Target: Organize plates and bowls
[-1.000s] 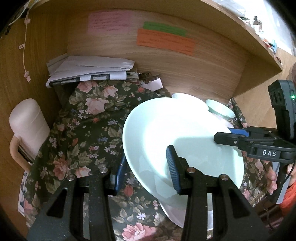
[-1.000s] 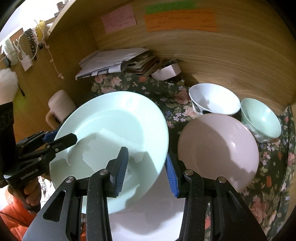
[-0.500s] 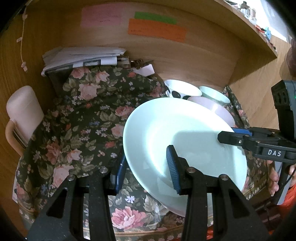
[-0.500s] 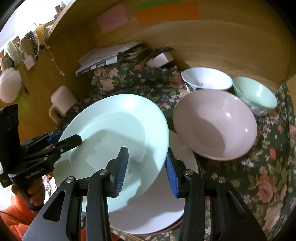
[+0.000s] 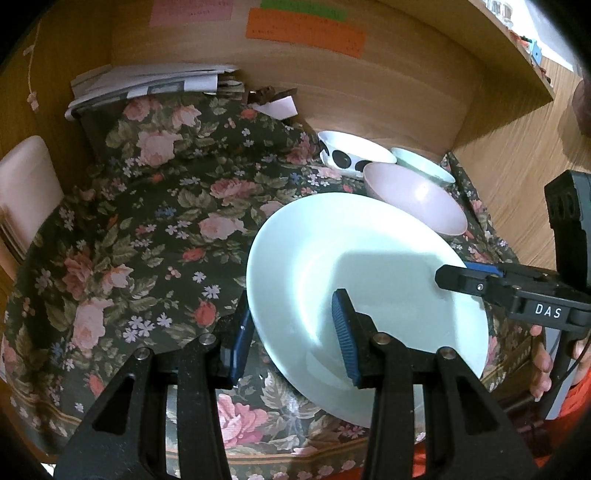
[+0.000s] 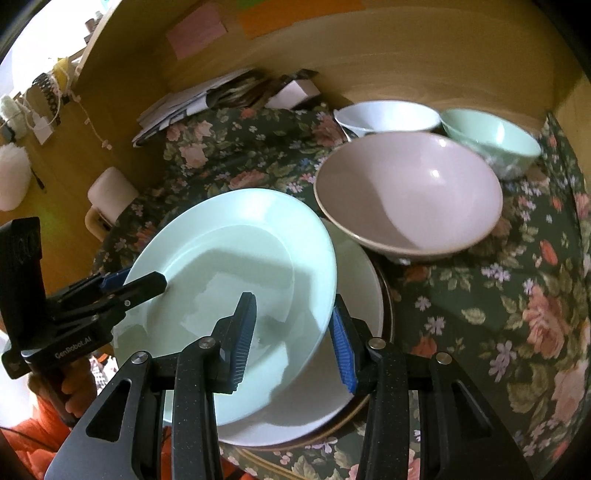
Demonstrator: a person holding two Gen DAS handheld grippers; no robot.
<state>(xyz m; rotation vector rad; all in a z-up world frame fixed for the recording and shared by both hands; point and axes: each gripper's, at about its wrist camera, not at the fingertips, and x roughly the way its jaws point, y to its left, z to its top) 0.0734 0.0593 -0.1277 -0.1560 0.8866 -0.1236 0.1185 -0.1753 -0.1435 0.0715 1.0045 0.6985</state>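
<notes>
My left tool (image 5: 291,332) and right tool (image 6: 291,336) each clamped on opposite rims of the pale green round plate (image 6: 236,280), plate tilted above a white plate (image 6: 354,295), apparently not touching, beside the pink bowl (image 6: 406,195), floral-clothed table (image 5: 147,229).

Wooden alcove wall (image 5: 388,96); floral cloth (image 5: 129,240) covers surface.

White letters reading "DAS" stood on the black body of the right tongs (image 5: 452,275), seen from the left wrist view. From the right wrist view, "GenRobot.AI" ran along the black body of the left tongs (image 6: 146,282). The pink note (image 5: 191,11), green note (image 5: 303,12) and orange note (image 5: 306,34) on the wooden back panel carried writing (too small to read).
</notes>
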